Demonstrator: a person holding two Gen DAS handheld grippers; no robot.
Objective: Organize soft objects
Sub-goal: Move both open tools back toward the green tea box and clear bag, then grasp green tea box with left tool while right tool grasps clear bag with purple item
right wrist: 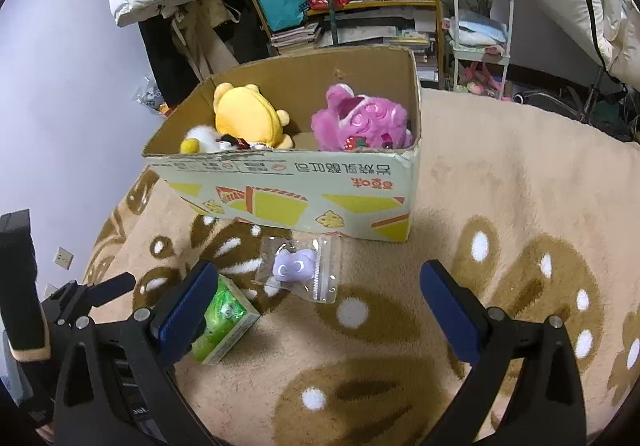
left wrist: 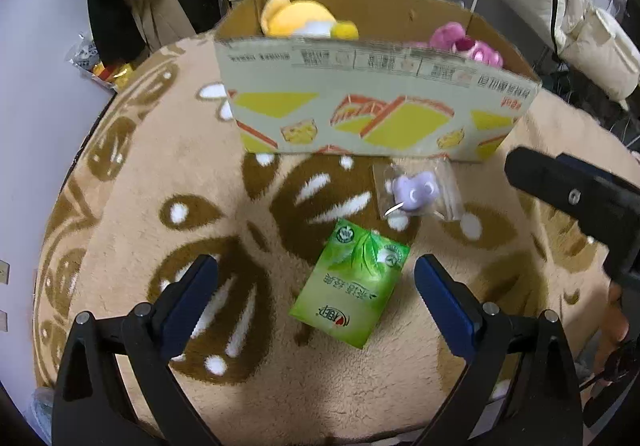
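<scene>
The left tongs point(left wrist: 316, 282) stand spread wide above a green rectangular tissue pack point(left wrist: 350, 284), clear of it. The right tongs point(right wrist: 314, 290) are spread too and empty; their left blue pad hides part of that pack. Just beyond lies a small lilac plush charm in a clear zip bag point(right wrist: 298, 266), its details too small to read. Both lie on the tan, brown-patterned fleece blanket point(right wrist: 500, 185). Behind stands an open printed cardboard box point(right wrist: 304, 197) holding a yellow plush toy point(right wrist: 244, 117) and a pink plush toy point(right wrist: 360, 121), both partly cut off by its front wall.
</scene>
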